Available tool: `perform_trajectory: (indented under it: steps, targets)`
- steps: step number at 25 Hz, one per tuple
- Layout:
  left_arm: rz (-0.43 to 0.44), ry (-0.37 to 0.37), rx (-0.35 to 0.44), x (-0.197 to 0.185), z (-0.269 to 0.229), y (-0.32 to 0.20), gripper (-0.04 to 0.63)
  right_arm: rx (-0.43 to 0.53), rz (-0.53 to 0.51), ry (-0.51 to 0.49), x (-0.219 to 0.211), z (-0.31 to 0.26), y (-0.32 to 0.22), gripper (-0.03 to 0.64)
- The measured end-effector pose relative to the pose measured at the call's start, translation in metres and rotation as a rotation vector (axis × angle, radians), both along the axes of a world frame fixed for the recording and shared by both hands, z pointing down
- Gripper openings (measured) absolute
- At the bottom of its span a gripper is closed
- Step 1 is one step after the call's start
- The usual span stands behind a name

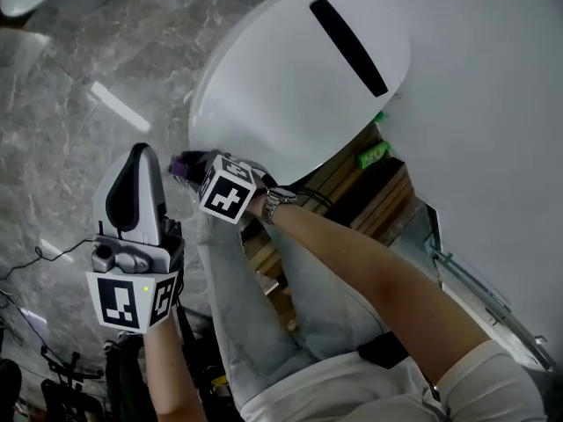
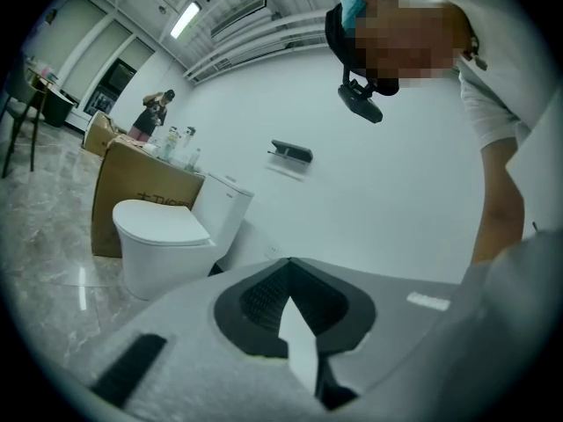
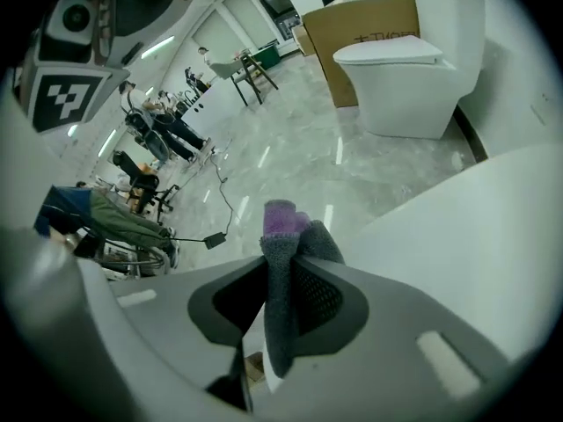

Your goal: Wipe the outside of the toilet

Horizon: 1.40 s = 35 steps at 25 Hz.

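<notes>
Presently the right tongs (image 1: 195, 167) are clamped on a grey cloth (image 3: 280, 266) with a purple edge. The cloth sits just beside the rounded edge of the toilet (image 1: 299, 77), at its lower left in the head view. Whether it actually touches the porcelain I cannot tell. The left tongs (image 1: 139, 155) hang apart from the toilet over the marble floor (image 1: 62, 104), their tips together with nothing between them.

To wipe well, I judge that the free end of the cloth should be pressed flat against the curved outer wall, not dabbed with its folded tip. It should then be drawn along the curve in overlapping strokes, under the overhang and down the side. The hold on the cloth looks deep enough, but the hard tongs themselves should not scrape the glaze. The idle left tongs are best held clear of the wiping path.
</notes>
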<state>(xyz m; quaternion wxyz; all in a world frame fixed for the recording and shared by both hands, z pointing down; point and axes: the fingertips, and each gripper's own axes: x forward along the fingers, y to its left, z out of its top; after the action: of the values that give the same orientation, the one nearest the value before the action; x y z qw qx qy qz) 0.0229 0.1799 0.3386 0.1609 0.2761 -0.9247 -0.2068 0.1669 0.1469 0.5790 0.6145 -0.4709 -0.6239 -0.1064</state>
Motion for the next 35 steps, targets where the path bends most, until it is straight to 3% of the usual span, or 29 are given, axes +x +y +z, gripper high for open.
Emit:
perform_trajectory:
  steps: [4, 11, 18, 26, 30, 35]
  targets:
    - [0.092, -0.019, 0.002, 0.000, -0.009, -0.067, 0.003, -0.088, 0.007, 0.058, 0.024, -0.014, -0.036, 0.078]
    - [0.216, -0.020, 0.024, 0.023, -0.023, -0.200, 0.003, -0.103, 0.114, -0.045, 0.042, -0.046, -0.179, 0.078]
    - [0.322, -0.013, 0.054, 0.046, -0.044, -0.336, 0.003, -0.002, 0.375, -0.165, 0.019, -0.073, -0.381, 0.078]
    - [0.401, -0.009, 0.020, 0.048, -0.047, -0.429, 0.003, 0.248, 0.622, -0.378, -0.074, -0.078, -0.606, 0.080]
    - [0.412, -0.005, -0.002, 0.040, -0.038, -0.449, 0.003, 0.350, 0.594, -0.412, -0.121, -0.054, -0.655, 0.080]
    - [0.405, 0.014, -0.028, 0.033, -0.025, -0.440, 0.003, 0.409, 0.463, -0.473, -0.161, -0.036, -0.654, 0.080]
